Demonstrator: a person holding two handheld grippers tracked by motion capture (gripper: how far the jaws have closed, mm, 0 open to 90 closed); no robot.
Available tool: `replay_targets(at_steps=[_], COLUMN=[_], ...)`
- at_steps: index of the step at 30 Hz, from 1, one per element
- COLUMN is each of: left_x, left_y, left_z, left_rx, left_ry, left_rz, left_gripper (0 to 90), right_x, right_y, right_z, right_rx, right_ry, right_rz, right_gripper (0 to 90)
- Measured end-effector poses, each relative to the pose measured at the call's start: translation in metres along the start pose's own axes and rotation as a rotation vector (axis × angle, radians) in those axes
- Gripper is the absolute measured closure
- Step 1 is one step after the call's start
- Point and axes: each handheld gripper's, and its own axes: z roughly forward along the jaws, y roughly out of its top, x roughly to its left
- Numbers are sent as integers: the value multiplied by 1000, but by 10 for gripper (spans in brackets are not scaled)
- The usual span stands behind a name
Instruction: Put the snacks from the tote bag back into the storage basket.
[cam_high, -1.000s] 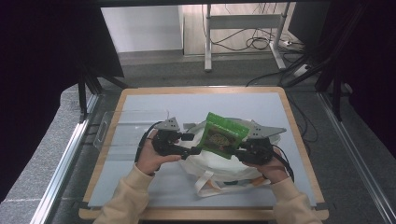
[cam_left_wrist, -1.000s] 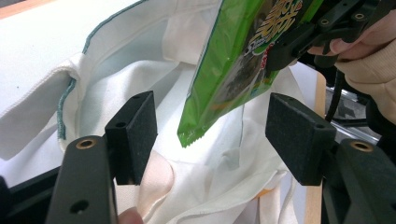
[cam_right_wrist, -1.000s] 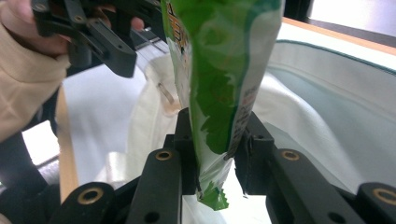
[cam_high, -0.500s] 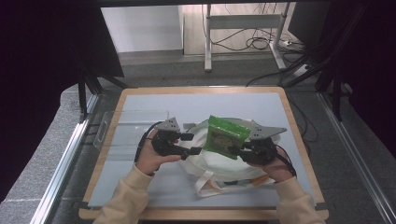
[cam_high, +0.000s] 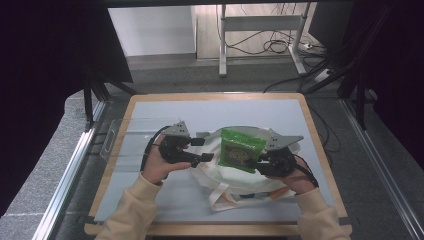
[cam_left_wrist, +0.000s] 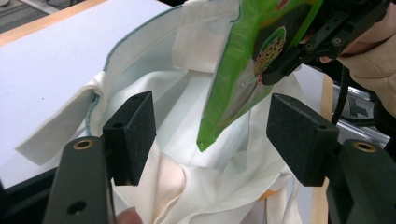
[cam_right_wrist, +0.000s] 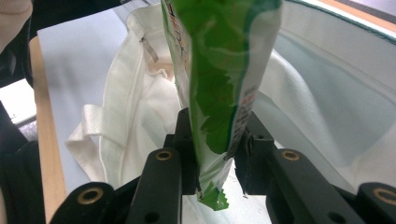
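A white cloth tote bag (cam_high: 240, 182) lies on the table with its mouth open. My right gripper (cam_high: 257, 162) is shut on the lower edge of a green snack packet (cam_high: 241, 149) and holds it upright over the bag's mouth. In the right gripper view the packet (cam_right_wrist: 219, 70) stands pinched between the pads of the right gripper (cam_right_wrist: 215, 135), with the bag (cam_right_wrist: 135, 112) beneath. My left gripper (cam_high: 202, 149) is open at the bag's left rim. In the left gripper view the left gripper (cam_left_wrist: 215, 135) frames the bag's inside (cam_left_wrist: 187, 116), and the packet (cam_left_wrist: 243, 70) hangs from the right gripper (cam_left_wrist: 303, 46).
The table is a pale blue mat (cam_high: 165, 115) on a wooden board (cam_high: 320, 145). The bag's straps (cam_high: 220, 197) trail toward the front edge. A metal rail (cam_high: 70, 170) runs along the left, and a desk frame with cables (cam_high: 270, 45) stands beyond the table.
The green packet sits slightly lower over the bag's mouth than a second ago. Both hands have stayed nearly still.
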Motion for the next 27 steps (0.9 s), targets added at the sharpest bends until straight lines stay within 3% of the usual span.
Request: replay_targets(at_steps=[15, 24, 27], left_x=[-4, 0, 2], left_y=[41, 57, 60], left_z=[-11, 0, 6], left_rx=[48, 109, 126], left_ry=[42, 47, 29], left_rz=[98, 159, 170], left_gripper=[311, 312, 315], right_x=[3, 3, 3], right_y=[5, 4, 4], right_z=[13, 20, 20], right_rx=[65, 104, 105], right_ry=[15, 10, 10], right_rz=[-51, -62, -66], right_gripper=[722, 722, 721])
